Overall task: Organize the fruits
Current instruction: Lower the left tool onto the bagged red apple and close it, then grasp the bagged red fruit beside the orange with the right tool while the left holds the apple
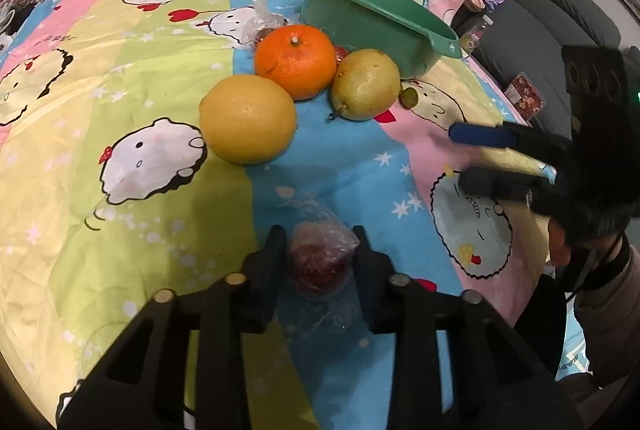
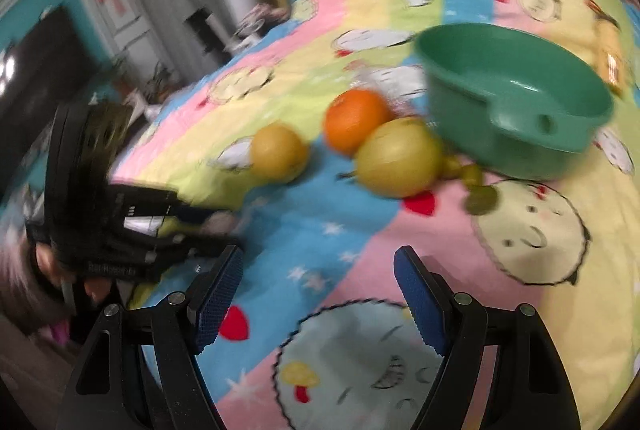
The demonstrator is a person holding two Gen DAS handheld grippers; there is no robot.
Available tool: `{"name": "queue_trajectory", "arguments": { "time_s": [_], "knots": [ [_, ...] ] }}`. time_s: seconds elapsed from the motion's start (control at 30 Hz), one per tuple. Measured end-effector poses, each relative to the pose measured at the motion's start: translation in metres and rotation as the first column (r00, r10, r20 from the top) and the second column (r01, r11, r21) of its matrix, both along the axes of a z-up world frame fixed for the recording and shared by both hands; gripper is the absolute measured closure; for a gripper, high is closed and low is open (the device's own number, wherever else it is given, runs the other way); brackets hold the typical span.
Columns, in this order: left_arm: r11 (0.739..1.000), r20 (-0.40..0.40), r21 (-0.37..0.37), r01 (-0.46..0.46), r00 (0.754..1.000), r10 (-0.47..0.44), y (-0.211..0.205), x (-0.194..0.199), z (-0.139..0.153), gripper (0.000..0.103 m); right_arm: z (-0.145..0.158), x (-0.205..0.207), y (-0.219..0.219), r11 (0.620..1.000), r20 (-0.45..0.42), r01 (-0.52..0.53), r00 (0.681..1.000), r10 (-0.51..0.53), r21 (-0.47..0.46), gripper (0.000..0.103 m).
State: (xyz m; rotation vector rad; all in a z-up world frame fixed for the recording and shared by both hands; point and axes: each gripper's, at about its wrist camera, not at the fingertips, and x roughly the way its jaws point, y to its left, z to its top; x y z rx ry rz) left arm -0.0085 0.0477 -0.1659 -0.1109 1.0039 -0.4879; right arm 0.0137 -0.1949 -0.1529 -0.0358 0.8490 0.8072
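A: Item one: what is the left gripper holding?

B: Its black fingers are pressing on both sides of a dark red fruit wrapped in clear plastic film, so it is clamping that fruit. I cannot tell whether the fruit is touching the striped cartoon-print bedsheet or hanging just above it.

A: Item two: the right gripper?

B: Spread wide, blue-padded fingers grasping nothing, hovering over the pink stripe. Its view is blurring.

A: Item three: the remaining stock?

B: A large round yellow citrus, a round orange with stem button and a yellow-green pear are sitting together near the middle of the sheet, the orange touching both neighbours. A small green fruit is lying just beside the pear. A second film-wrapped red item is sitting behind the orange.

A: Destination?

B: Presumably the green plastic basin with a pierced handle, beyond the pear, showing nothing inside from here.

A: Step in hand?

B: Judging by the grip, picking up the wrapped fruit. The next move is calling for a lift clear over the fruit cluster and a release inside the basin.
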Motion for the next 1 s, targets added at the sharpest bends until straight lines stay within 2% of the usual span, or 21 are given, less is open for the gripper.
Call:
{"name": "queue_trajectory", "arguments": {
  "time_s": [0.13,0.33,0.47,0.57,0.67,0.7,0.8,0.87,0.93,1.0],
  "knots": [
    [1.000,0.000,-0.009,-0.005,1.000,0.005,0.001,0.001,0.000,0.073,0.004,0.008,-0.003,0.999,0.012,0.038,0.999,-0.038,0.028,0.023],
    [0.999,-0.002,-0.035,-0.016,1.000,0.016,0.004,0.001,-0.001,0.074,0.007,0.014,0.012,0.998,0.012,0.020,1.000,-0.021,0.065,0.023],
    [0.999,0.000,-0.039,-0.017,1.000,0.017,0.004,0.001,-0.001,0.074,0.027,0.035,0.034,0.998,0.012,0.006,1.000,-0.007,0.063,0.023],
    [0.998,-0.002,-0.051,-0.021,1.000,0.021,0.006,0.000,-0.002,0.074,0.049,0.067,0.067,1.000,0.014,-0.007,1.000,0.007,-0.017,0.023],
    [0.998,-0.001,-0.063,-0.018,1.000,0.018,0.008,-0.001,-0.001,0.074,0.056,0.113,0.103,0.988,-0.047,-0.035,0.998,0.028,-0.153,0.031],
    [0.998,-0.002,-0.068,-0.016,1.000,0.016,0.008,0.000,-0.002,0.074,0.053,0.129,0.117,0.978,-0.087,-0.056,0.995,0.039,-0.200,0.035],
    [0.997,-0.002,-0.079,-0.014,1.000,0.014,0.010,0.000,-0.002,0.074,0.040,0.165,0.141,0.947,-0.163,-0.084,0.986,0.034,-0.309,0.037],
    [0.996,-0.005,-0.091,-0.013,1.000,0.012,0.013,0.000,-0.003,0.074,0.028,0.178,0.152,0.923,-0.192,-0.099,0.981,0.028,-0.371,0.039],
    [0.995,-0.008,-0.103,-0.012,1.000,0.011,0.015,0.001,-0.004,0.074,0.016,0.187,0.160,0.902,-0.227,-0.125,0.974,0.031,-0.413,0.049],
    [0.994,-0.008,-0.108,-0.008,1.000,0.007,0.015,0.000,-0.005,0.073,0.009,0.188,0.169,0.874,-0.242,-0.158,0.969,0.048,-0.460,0.052]
  ]
}}
